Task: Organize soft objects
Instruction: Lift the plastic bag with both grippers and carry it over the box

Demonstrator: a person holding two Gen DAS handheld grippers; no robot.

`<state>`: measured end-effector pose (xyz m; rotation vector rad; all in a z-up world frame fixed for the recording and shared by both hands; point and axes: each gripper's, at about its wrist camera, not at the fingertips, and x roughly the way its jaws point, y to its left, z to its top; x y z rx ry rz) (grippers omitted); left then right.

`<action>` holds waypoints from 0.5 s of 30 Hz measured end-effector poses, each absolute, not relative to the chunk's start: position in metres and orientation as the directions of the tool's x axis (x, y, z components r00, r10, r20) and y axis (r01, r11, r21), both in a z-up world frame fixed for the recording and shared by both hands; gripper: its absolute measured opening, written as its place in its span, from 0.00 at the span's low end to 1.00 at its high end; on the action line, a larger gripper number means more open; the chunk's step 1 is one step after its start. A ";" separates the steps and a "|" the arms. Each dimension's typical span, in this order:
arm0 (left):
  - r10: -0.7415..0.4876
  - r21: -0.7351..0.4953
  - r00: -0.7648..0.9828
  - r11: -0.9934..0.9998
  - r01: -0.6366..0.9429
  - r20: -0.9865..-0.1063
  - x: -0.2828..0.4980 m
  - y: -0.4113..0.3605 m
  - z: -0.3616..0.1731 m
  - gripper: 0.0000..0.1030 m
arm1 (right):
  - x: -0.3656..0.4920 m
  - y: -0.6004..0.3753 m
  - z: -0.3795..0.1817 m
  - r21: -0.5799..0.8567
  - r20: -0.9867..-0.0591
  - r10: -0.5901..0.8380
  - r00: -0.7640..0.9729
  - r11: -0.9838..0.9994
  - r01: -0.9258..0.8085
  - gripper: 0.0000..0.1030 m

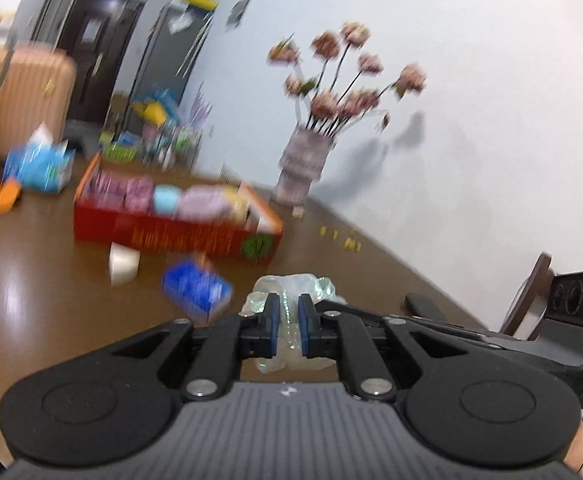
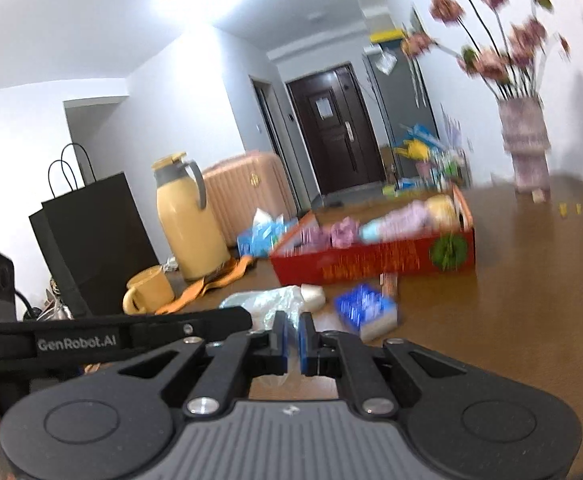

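Note:
My left gripper (image 1: 288, 312) is shut on a crumpled clear plastic bag (image 1: 291, 286) above the brown table (image 1: 51, 280). My right gripper (image 2: 293, 334) is shut on the same clear plastic bag (image 2: 263, 304) from the other side. A red box (image 1: 179, 232) holding several soft pink, purple and blue items sits ahead; it also shows in the right wrist view (image 2: 375, 260). A blue tissue pack (image 1: 197, 290) lies in front of the box, also in the right wrist view (image 2: 365, 312).
A vase of pink flowers (image 1: 303, 168) stands by the wall. A white cup (image 1: 123, 264) lies near the box. A yellow thermos (image 2: 187, 220), yellow mug (image 2: 149, 292), black paper bag (image 2: 91, 236) and blue tissue box (image 1: 39, 168) stand at the left.

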<state>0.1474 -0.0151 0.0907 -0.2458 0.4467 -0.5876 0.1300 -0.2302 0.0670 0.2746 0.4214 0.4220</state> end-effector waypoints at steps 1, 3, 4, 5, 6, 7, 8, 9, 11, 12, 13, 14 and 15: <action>-0.587 -0.336 0.746 0.804 0.491 -0.315 0.157 -0.015 0.099 0.10 | 0.139 -0.231 0.076 0.325 -0.323 0.446 0.835 0.881 -0.344 0.05; -0.588 -0.319 0.754 0.803 0.503 -0.291 0.184 -0.016 0.117 0.10 | 0.160 -0.232 0.095 0.292 -0.291 0.442 0.849 0.886 -0.361 0.05; -0.587 -0.315 0.757 0.804 0.504 -0.287 0.197 -0.016 0.124 0.10 | 0.176 -0.233 0.106 0.284 -0.275 0.444 0.853 0.885 -0.370 0.05; -0.583 -0.315 0.761 0.807 0.500 -0.284 0.213 -0.016 0.130 0.10 | 0.191 -0.234 0.114 0.281 -0.267 0.449 0.853 0.883 -0.377 0.05; -0.582 -0.318 0.763 0.807 0.498 -0.282 0.231 -0.016 0.137 0.10 | 0.211 -0.235 0.121 0.287 -0.264 0.456 0.850 0.879 -0.382 0.05; -0.577 -0.313 0.766 0.810 0.495 -0.282 0.251 -0.017 0.142 0.10 | 0.228 -0.235 0.126 0.294 -0.270 0.459 0.847 0.877 -0.381 0.05; -0.570 -0.311 0.770 0.816 0.488 -0.286 0.269 -0.017 0.145 0.10 | 0.252 -0.235 0.130 0.300 -0.283 0.461 0.841 0.875 -0.379 0.05; -0.564 -0.312 0.769 0.820 0.480 -0.299 0.289 -0.017 0.146 0.10 | 0.275 -0.236 0.131 0.316 -0.296 0.465 0.835 0.872 -0.374 0.05; -0.549 -0.332 0.759 0.830 0.448 -0.350 0.336 -0.017 0.141 0.10 | 0.321 -0.235 0.127 0.340 -0.341 0.466 0.817 0.871 -0.355 0.05; -0.548 -0.341 0.747 0.832 0.438 -0.376 0.357 -0.018 0.135 0.10 | 0.343 -0.234 0.123 0.355 -0.365 0.465 0.807 0.870 -0.341 0.05; -0.540 -0.349 0.738 0.837 0.420 -0.406 0.382 -0.019 0.126 0.10 | 0.365 -0.233 0.116 0.363 -0.394 0.461 0.795 0.873 -0.327 0.05; -0.531 -0.360 0.727 0.843 0.400 -0.436 0.400 -0.019 0.117 0.10 | 0.388 -0.231 0.108 0.369 -0.427 0.458 0.780 0.875 -0.312 0.05; -0.525 -0.365 0.713 0.847 0.386 -0.464 0.417 -0.019 0.105 0.10 | 0.408 -0.229 0.096 0.380 -0.456 0.456 0.765 0.876 -0.296 0.05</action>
